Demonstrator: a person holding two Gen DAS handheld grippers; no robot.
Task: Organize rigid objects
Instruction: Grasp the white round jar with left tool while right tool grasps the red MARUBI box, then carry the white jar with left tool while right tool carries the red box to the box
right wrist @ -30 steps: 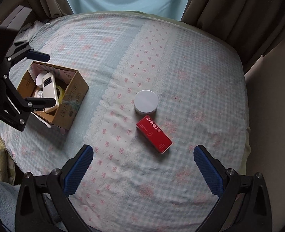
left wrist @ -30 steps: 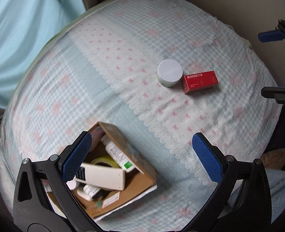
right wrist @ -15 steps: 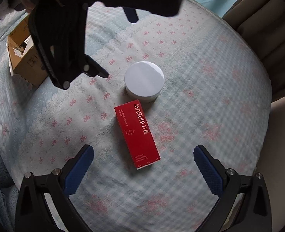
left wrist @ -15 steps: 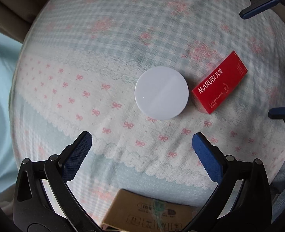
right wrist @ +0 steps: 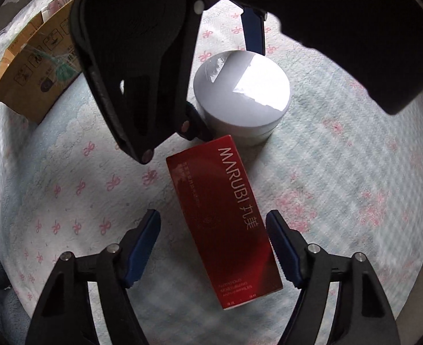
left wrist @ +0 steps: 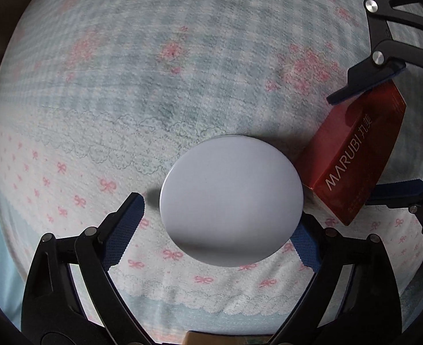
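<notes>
— On the bed, what's the target?
— Two things. White round jar, lid up, sitting on the pink-bow strip of the bedspread. Red box, "MARUBI" printed on top, lying flat just beside the jar, one short end nearly touching the jar's wall.
— Left gripper?
— Left gripper points straight down over the jar, blue pads on either side of it. Jaws have just been closing, still fairly wide. One pad looks clear of the jar, with a shadow gap; the other is hidden behind the lid edge. Not clamped as far as I can see.
— Right one?
— Right gripper straddles the red box across its width, near the end farther from the jar. Jaws have just been closing, about half way in. Right pad sits at the box edge; left pad shows bedspread between it and the box. Contact on the right side, can't tell.
— Anything else?
— Cardboard box farther off beyond the left gripper, contents mostly hidden. Left gripper's black frame blocks much of the right wrist view.
</notes>
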